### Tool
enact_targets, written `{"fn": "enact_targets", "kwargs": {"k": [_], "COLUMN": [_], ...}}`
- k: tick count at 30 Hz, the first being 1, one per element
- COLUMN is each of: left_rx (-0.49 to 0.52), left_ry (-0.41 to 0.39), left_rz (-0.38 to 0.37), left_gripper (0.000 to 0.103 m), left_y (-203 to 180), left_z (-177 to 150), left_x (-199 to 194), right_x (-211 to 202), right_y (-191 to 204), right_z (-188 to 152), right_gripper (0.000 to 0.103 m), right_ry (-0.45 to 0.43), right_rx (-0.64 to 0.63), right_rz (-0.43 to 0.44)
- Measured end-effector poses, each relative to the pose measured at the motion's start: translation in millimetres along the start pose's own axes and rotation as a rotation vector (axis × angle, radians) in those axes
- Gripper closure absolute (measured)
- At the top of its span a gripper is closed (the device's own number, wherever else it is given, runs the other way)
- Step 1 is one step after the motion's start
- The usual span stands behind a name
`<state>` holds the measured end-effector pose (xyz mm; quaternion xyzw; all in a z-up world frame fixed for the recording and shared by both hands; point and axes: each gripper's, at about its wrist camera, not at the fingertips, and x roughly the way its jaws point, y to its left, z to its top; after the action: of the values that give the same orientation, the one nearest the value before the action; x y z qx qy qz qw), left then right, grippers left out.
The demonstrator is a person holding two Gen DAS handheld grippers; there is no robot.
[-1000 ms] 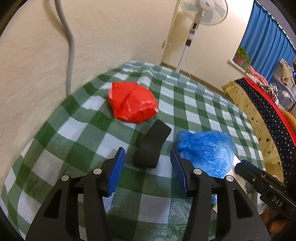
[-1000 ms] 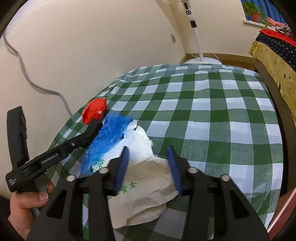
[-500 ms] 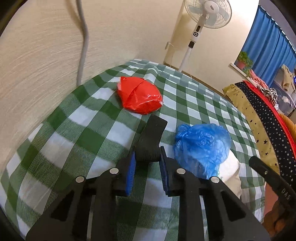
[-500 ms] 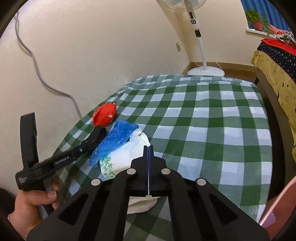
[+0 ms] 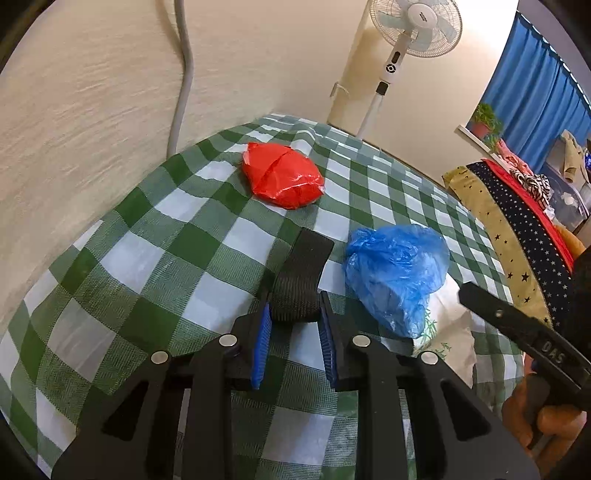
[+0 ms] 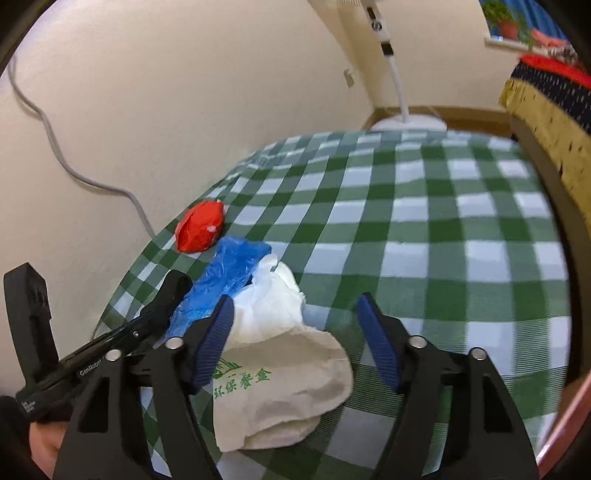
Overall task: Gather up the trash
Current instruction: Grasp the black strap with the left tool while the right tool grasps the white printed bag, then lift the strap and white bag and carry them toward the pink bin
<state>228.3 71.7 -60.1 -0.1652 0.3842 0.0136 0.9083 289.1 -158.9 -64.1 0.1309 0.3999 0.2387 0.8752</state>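
Nearest the left camera, the left tongs were closed narrow around the near end of a black woven strap, whose far end lay on the checked bench; pinching it at one end looked a sensible way to lift a limp piece of trash. Just to the right sat a crumpled blue bag, resting partly on a white paper bag printed with green characters. Over that white bag the right tongs stood wide, holding nothing, the left pad close to the blue plastic; the wide spread suited a bulky, soft bag, which I judged the likely next target. Farther back, well apart from the strap, a red bag lay near the wall, uncollected. Beyond the bench stood a fan.
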Motion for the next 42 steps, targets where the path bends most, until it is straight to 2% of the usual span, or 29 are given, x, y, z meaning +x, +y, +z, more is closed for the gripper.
{"fn": "enact_targets", "kwargs": {"k": [2,4,5,7,17,27,42], "left_rx": [-0.011,-0.015,-0.015,-0.015,0.004,0.036,0.086], "left_ry": [0.0,0.0,0.0,-0.002,-0.048,-0.09,-0.108], "left_rz": [0.001,0.001,0.001,0.001,-0.013,-0.045,-0.083], "left_gripper": [0.079,0.079,0.079,0.079,0.079,0.079,0.079], "left_y": [2.8,4.1,4.5,3.3,-3.7,-16.8,-42.0], "left_z": [0.7,0.9,0.6,0.9,2.6,-10.2,-37.8], "left_x": [0.2,0.3,-0.3,-1.1,-33.2,-77.9,-111.1], "right_x": [6.2,8.3,7.1,0.0,-67.6,-133.7,-225.1], "right_y": [7.9,14.7,17.4,19.8,32.4,43.8,47.4], "right_z": [-1.0,-3.0,-4.1,-4.7,-4.6,-12.3,-28.7], "right_gripper": [0.053,0.068,0.081,0.089,0.095,0.095,0.095], "right_ry": [0.022,0.041,0.041,0.026,-0.08,-0.153,-0.269], "right_rx": [-0.038,-0.07,-0.083,-0.09,-0.11,-0.118,-0.058], "right_rz": [0.009,0.032,0.037,0.05,0.019,-0.126,-0.25]}}
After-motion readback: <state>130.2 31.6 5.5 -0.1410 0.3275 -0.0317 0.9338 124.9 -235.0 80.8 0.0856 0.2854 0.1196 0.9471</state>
